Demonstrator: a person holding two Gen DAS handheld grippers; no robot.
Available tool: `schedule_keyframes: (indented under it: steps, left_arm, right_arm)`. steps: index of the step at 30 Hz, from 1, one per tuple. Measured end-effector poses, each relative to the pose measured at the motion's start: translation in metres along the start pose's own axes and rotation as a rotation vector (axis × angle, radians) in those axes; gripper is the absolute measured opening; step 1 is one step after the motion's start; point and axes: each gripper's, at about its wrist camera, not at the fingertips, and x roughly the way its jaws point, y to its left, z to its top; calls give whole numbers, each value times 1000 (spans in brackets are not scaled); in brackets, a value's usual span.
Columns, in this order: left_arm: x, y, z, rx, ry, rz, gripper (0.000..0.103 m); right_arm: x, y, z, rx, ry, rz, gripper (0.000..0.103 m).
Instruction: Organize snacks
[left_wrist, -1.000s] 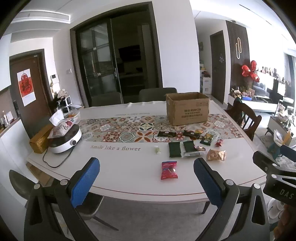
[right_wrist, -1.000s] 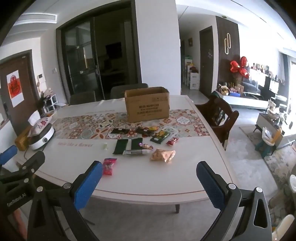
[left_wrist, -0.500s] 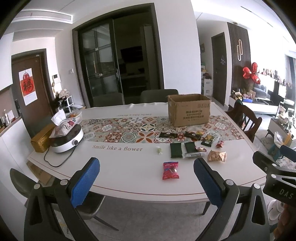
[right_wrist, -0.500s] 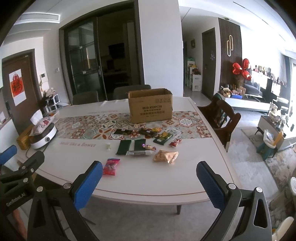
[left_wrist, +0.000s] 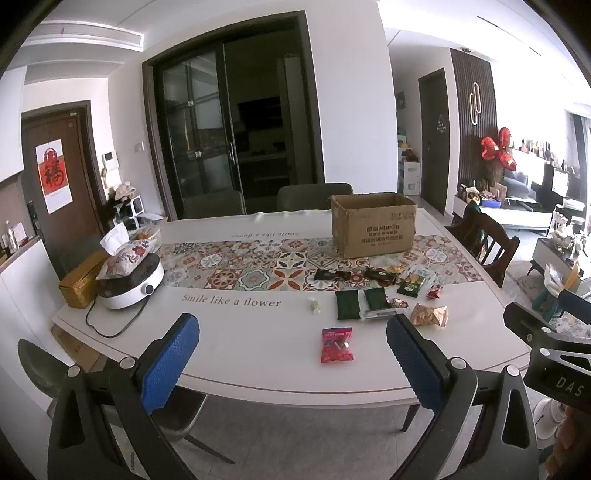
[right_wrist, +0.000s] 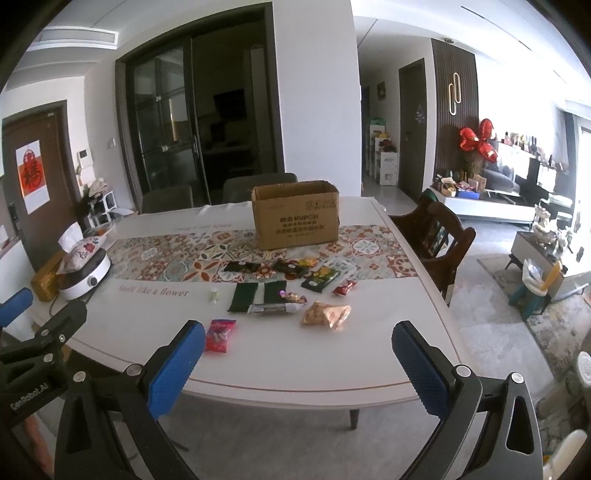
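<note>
Several snack packets lie on the white table (left_wrist: 240, 343): a red packet (left_wrist: 337, 345) nearest the front edge, also in the right wrist view (right_wrist: 220, 334), a golden crinkled bag (left_wrist: 429, 315) (right_wrist: 326, 314), two dark green packets (left_wrist: 347, 304) (right_wrist: 242, 297), and more on the patterned runner. An open cardboard box (left_wrist: 373, 230) (right_wrist: 296, 219) stands behind them. My left gripper (left_wrist: 295, 354) and right gripper (right_wrist: 299, 360) are both open and empty, held off the table's front edge, short of the snacks.
A white cooker (left_wrist: 131, 282) with a tissue pouch on top and a golden box (left_wrist: 78, 284) sit at the table's left end. A wooden chair (right_wrist: 439, 240) stands at the right side, grey chairs behind and at front left (left_wrist: 40, 369).
Both grippers have moved slightly closer to the table and tilted; the snacks look a little nearer. Nothing on the table has moved. Both grippers stay open.
</note>
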Motion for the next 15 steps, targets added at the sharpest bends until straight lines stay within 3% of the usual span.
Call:
schedule_keyframes:
  steps: [15]
  left_arm:
    - [1, 0, 1, 0, -2, 2, 103]
  right_arm:
    - [1, -1, 1, -2, -3, 1, 102]
